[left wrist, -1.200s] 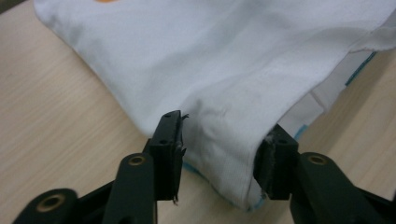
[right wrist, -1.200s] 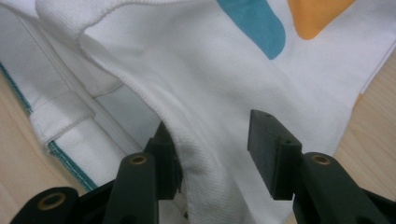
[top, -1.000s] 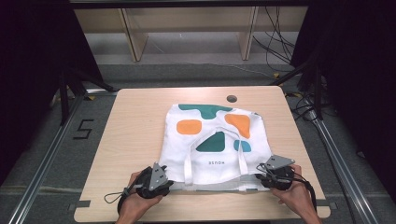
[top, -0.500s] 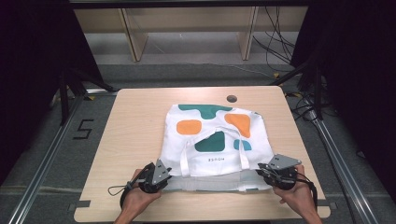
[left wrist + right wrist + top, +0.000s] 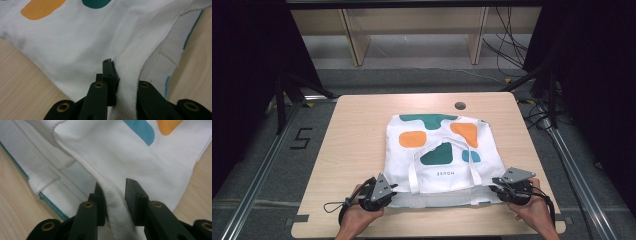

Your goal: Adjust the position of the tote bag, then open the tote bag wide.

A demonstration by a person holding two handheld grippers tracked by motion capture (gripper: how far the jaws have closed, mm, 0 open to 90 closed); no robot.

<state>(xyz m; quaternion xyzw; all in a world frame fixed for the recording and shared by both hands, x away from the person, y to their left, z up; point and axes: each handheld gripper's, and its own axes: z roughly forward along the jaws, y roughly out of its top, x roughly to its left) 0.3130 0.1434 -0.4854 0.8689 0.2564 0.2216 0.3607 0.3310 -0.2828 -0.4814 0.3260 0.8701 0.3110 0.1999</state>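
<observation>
White tote bag [image 5: 442,150] lies flat at centre of the wooden table [image 5: 357,130] in the high view, open edge toward the bottom of frame, handles folded over the print (teal, orange, blue blobs).

Left gripper [image 5: 384,192] sits at lower left of the bag, on its near-left corner. Left gripper view: jaws clenched on the top fabric layer's hem [image 5: 125,75] at bottom centre of frame, cloth pinched and ridged up between the pads. They have just been closing, fabric between them.

Right gripper [image 5: 507,189] sits at lower right, on the near-right corner. Right gripper view: a fold of the hem [image 5: 115,202] runs between the jaws at bottom centre; left pad is against it, a small gap seems to show at the right pad, so grasp reads as loose. Lower layer with teal-trimmed edge lies flat on the table at left of that frame.

Both hands enter from the bottom edge of the high view.
</observation>
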